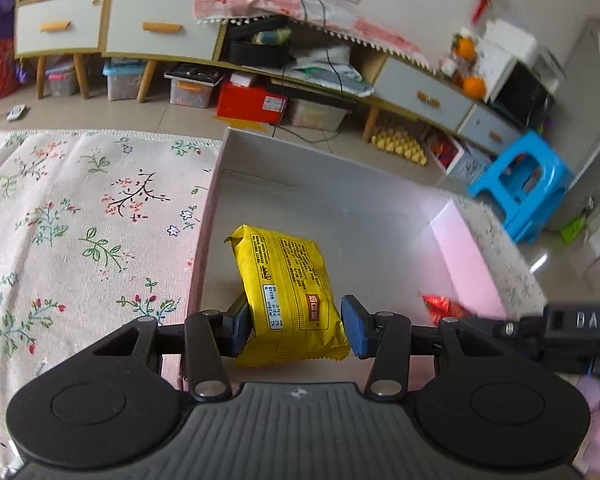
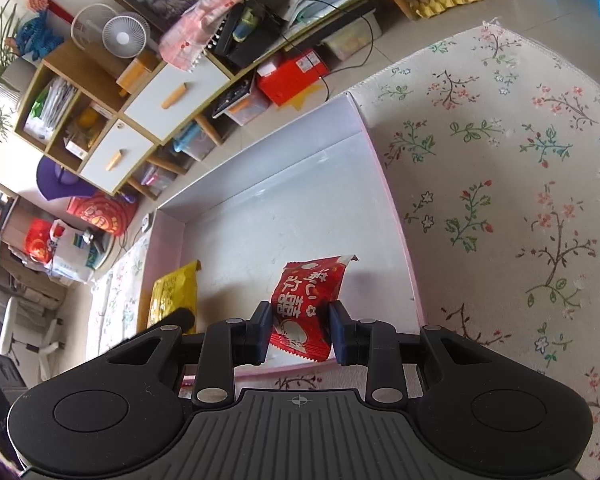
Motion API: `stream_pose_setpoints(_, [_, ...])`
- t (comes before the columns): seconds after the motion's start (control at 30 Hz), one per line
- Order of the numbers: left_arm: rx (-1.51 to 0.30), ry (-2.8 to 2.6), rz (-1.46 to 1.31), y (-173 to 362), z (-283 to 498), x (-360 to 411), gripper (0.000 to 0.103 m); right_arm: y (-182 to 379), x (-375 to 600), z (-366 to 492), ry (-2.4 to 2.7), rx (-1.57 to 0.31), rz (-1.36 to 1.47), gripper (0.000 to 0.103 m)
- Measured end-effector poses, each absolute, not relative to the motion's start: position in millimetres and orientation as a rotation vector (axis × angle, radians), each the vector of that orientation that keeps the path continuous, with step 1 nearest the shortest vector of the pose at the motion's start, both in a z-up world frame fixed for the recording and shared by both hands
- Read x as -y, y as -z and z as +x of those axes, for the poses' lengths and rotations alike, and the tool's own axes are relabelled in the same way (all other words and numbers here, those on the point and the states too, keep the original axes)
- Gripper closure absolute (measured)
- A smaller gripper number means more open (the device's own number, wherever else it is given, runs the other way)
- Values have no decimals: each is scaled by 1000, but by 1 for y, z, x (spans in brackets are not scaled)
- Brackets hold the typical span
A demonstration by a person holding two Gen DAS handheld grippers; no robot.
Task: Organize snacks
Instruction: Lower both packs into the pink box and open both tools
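Left wrist view: floral-patterned cream tablecloth (image 1: pixel 80 220) fills the left side. Right of it sits a shallow pink-walled cardboard box with a grey floor (image 1: pixel 340 216), its left wall running near to far. Left gripper (image 1: pixel 296 330) hangs over the near part of the box, blue pads (image 1: pixel 356 332) pressed to both sides of a yellow crinkle-edged snack packet with black print (image 1: pixel 288 292); jaws clamped on it. Packet's far end lies close to the box floor; contact cannot be told. At the right, a red wrapper corner (image 1: pixel 440 306) shows beside the other tool's black body. Far background: white-drawered wooden cabinet (image 1: pixel 112 28), blue plastic stool (image 1: pixel 524 184). Right wrist view: same box (image 2: pixel 380 184), yellow packet (image 2: pixel 174 296) at its left wall with a black finger of the left tool on it. Right gripper (image 2: pixel 300 334) is closed onto a red snack packet with white characters (image 2: pixel 308 300), pads touching its two sides, packet upright over the box's near right part. Cloth (image 2: pixel 520 200) spreads to the right of the box.
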State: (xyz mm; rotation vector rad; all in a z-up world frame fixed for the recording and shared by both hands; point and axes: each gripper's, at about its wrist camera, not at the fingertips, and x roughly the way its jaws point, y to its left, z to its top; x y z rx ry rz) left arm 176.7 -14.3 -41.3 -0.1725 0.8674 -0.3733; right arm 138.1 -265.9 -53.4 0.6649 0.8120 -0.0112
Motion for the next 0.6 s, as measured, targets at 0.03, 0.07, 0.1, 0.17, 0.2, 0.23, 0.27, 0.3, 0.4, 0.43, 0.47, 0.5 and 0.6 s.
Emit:
stream_pose_setpoints(0.03, [-875, 376, -150, 42, 176, 17, 59, 54, 265, 139, 15, -813, 661, 73])
stream_pose_setpoints(0.07, [-883, 379, -134, 42, 175, 18, 59, 55, 265, 139, 19, -815, 659, 73])
stream_pose_setpoints(0.1, [-893, 382, -121, 42, 174, 20, 59, 56, 264, 139, 22, -818, 657, 73])
stream_pose_setpoints(0.17, [-918, 384, -94, 43, 174, 24, 59, 56, 263, 140, 26, -819, 652, 73])
stream_pose_setpoints(0.2, [-927, 380, -80, 43, 174, 25, 59, 56, 263, 140, 27, -819, 648, 73])
stream_pose_setpoints(0.23, [-937, 376, -72, 43, 174, 26, 59, 55, 263, 140, 27, -819, 644, 73])
stream_pose_setpoints(0.27, [-949, 372, -71, 42, 174, 26, 59, 54, 262, 140, 28, -818, 640, 73])
stream_pose_setpoints(0.3, [-963, 368, -71, 43, 175, 26, 59, 54, 262, 140, 29, -818, 635, 73])
stream_pose_setpoints(0.4, [-1008, 356, -64, 41, 175, 27, 59, 53, 261, 140, 30, -819, 615, 73])
stream_pose_setpoints(0.43, [-1020, 351, -70, 41, 175, 27, 59, 53, 261, 140, 31, -821, 607, 73])
stream_pose_setpoints(0.47, [-1028, 348, -75, 41, 175, 27, 59, 54, 261, 140, 34, -823, 600, 73])
stream_pose_setpoints(0.5, [-1034, 345, -80, 41, 175, 26, 59, 53, 261, 140, 35, -825, 594, 73])
stream_pose_setpoints(0.6, [-1034, 341, -81, 42, 175, 27, 59, 54, 261, 139, 34, -825, 594, 73])
